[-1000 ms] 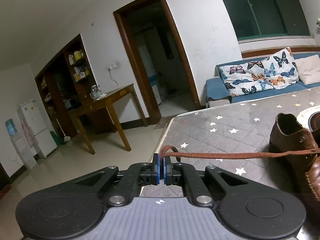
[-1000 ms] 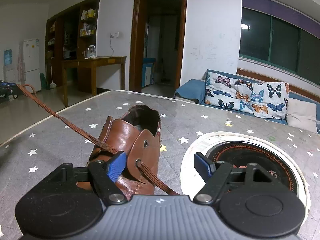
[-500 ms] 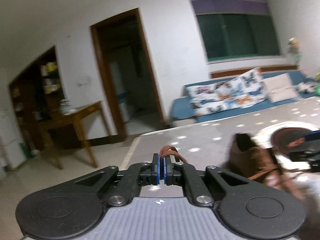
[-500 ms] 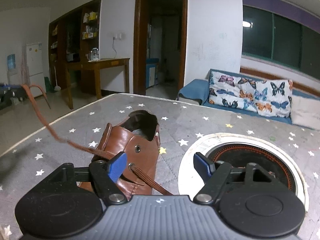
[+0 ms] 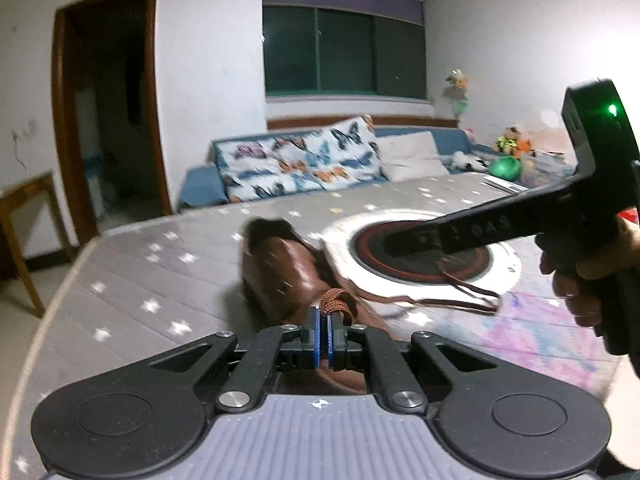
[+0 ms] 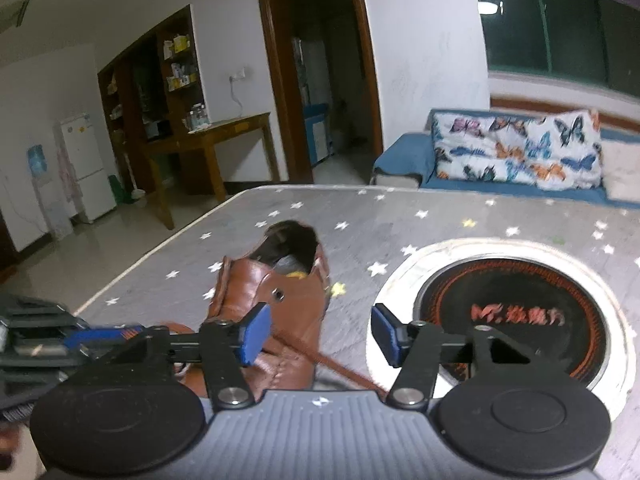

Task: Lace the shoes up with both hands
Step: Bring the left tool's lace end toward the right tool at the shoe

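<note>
The left gripper (image 5: 324, 334) was clamped on the brown lace (image 5: 335, 304). The right gripper (image 6: 320, 334) had just been closing, its jaws apart with the lace (image 6: 332, 366) running between them untouched. The brown shoe (image 6: 280, 300) lay on the star-patterned table (image 6: 280, 208), beside its round inset burner (image 6: 516, 312) and away from the edges.

One brown leather shoe (image 6: 276, 300), one brown woven lace (image 5: 334, 306), two black two-finger grippers, one round black-and-white induction hob (image 6: 520, 308), one butterfly-print cushion (image 6: 516, 152).

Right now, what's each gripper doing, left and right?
Left gripper: shut on the brown shoelace.
Right gripper: open, jaws just closing, lace between them, not gripped.
</note>
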